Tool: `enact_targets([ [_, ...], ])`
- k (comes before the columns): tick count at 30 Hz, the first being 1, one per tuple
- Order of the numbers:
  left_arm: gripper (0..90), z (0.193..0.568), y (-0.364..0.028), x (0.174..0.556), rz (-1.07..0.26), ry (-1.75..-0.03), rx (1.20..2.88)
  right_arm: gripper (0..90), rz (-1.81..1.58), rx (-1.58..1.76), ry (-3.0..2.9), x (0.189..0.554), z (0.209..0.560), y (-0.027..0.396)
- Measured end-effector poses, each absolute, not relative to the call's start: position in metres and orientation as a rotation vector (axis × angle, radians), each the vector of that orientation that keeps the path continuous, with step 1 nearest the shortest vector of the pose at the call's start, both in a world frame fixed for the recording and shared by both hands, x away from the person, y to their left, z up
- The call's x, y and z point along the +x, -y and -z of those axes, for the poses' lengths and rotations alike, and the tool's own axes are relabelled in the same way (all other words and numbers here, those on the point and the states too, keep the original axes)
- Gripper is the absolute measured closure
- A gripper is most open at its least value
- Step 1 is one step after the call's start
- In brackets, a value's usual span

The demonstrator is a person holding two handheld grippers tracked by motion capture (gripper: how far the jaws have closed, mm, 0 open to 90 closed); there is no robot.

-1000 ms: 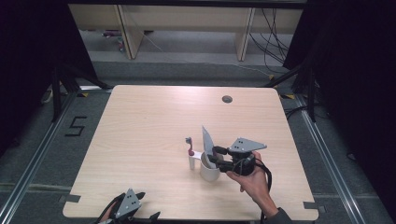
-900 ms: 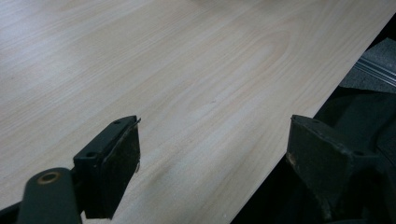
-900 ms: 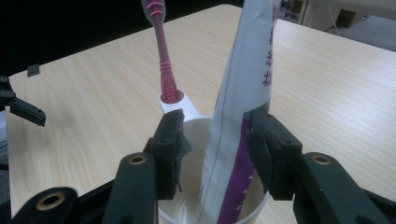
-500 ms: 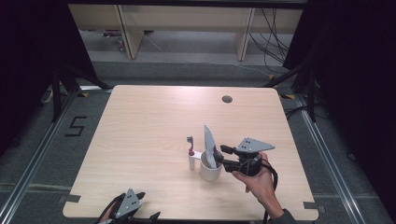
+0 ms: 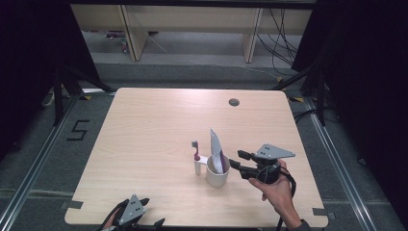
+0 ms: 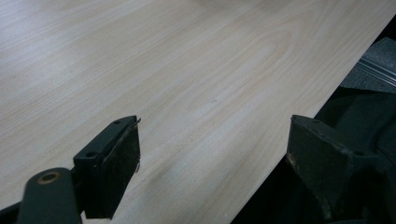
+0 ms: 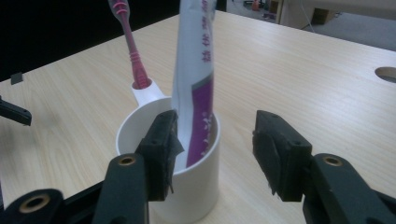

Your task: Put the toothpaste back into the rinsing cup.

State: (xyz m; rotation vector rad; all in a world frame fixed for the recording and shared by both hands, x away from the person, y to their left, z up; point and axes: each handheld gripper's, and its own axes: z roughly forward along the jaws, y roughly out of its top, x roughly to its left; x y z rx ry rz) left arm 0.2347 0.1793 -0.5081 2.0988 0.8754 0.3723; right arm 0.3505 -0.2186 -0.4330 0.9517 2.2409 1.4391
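A white cup (image 5: 217, 174) stands right of the middle of the wooden table (image 5: 154, 125). A white and purple toothpaste tube (image 5: 216, 149) stands upright in it, and a pink toothbrush (image 5: 196, 153) stands in the holder on its left side. My right gripper (image 5: 235, 159) sits level just right of the cup, open. Its jaws have just been opening, and nothing is pressed between them. In the right gripper view the tube (image 7: 194, 70) and cup (image 7: 196, 186) rise just beyond the left jaw of the right gripper (image 7: 215, 149). My left gripper (image 5: 151, 211) rests open at the table's near edge.
A round cable hole (image 5: 234, 102) lies at the table's far right. In the left gripper view the left gripper (image 6: 212, 154) is open over bare wood (image 6: 187, 70), with the table edge and dark floor under its right jaw. A "5" mark (image 5: 79, 130) is on the floor at left.
My right gripper has drawn back to the right from the cup and its jaws have spread. The tube stays upright in the cup. The left gripper has not moved.
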Motion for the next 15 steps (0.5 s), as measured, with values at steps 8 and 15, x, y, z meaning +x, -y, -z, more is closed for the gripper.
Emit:
enact_targets([
  [8, 17.2, 0.508, -0.180, 0.235, -0.376, -0.869, 2.101, 47.3, -1.449, 1.004, -2.227, 0.347, 0.435, 0.229],
  [15, 17.1, 0.508, -0.181, 0.234, -0.379, -0.877, 2.103, 44.3, -1.426, 1.019, -2.213, 0.346, 0.438, 0.238],
])
